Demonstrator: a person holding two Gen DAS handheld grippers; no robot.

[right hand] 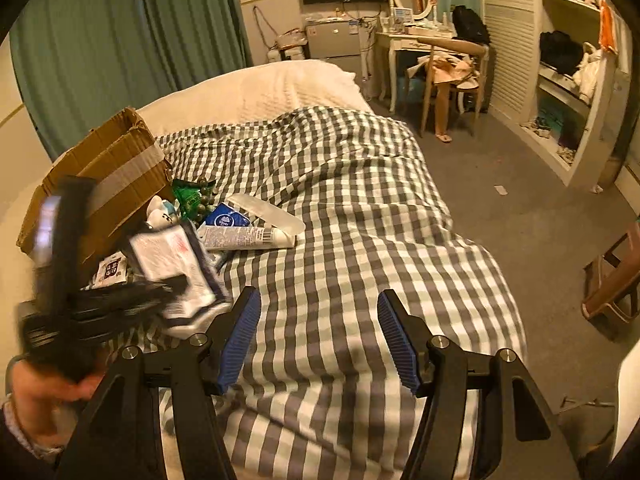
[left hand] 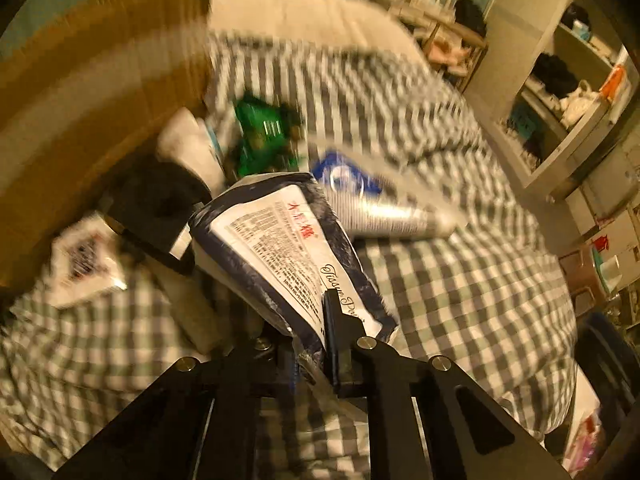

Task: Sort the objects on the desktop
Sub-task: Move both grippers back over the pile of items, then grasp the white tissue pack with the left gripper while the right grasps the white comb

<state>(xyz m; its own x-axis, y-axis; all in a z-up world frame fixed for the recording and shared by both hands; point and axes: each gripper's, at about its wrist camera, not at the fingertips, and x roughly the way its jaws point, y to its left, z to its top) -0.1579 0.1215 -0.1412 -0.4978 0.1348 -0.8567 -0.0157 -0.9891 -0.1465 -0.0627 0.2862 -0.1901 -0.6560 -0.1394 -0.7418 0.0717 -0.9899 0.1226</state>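
Observation:
My left gripper [left hand: 310, 332] is shut on a navy and white tissue pack [left hand: 280, 248], held up off the checked bedspread [left hand: 460, 288] and tilted; this view is motion-blurred. One finger [left hand: 334, 320] lies over the pack's near end, and the other is hidden beneath it. In the right wrist view the left gripper [right hand: 172, 286] and tissue pack [right hand: 176, 268] appear blurred at the left, in front of the cardboard box [right hand: 100, 176]. My right gripper [right hand: 320, 320] stands open over bare bedspread [right hand: 340, 220], with nothing between its blue pads [right hand: 240, 332].
Beside the box [left hand: 80, 100] lie a green snack bag [right hand: 190, 196], a white and blue tube [right hand: 244, 236], a long white case [right hand: 268, 210], a white bottle [right hand: 160, 212] and a small printed packet [right hand: 110, 270]. The bed's right edge drops to grey carpet [right hand: 520, 208]. A person's hand [right hand: 44, 400] holds the left gripper.

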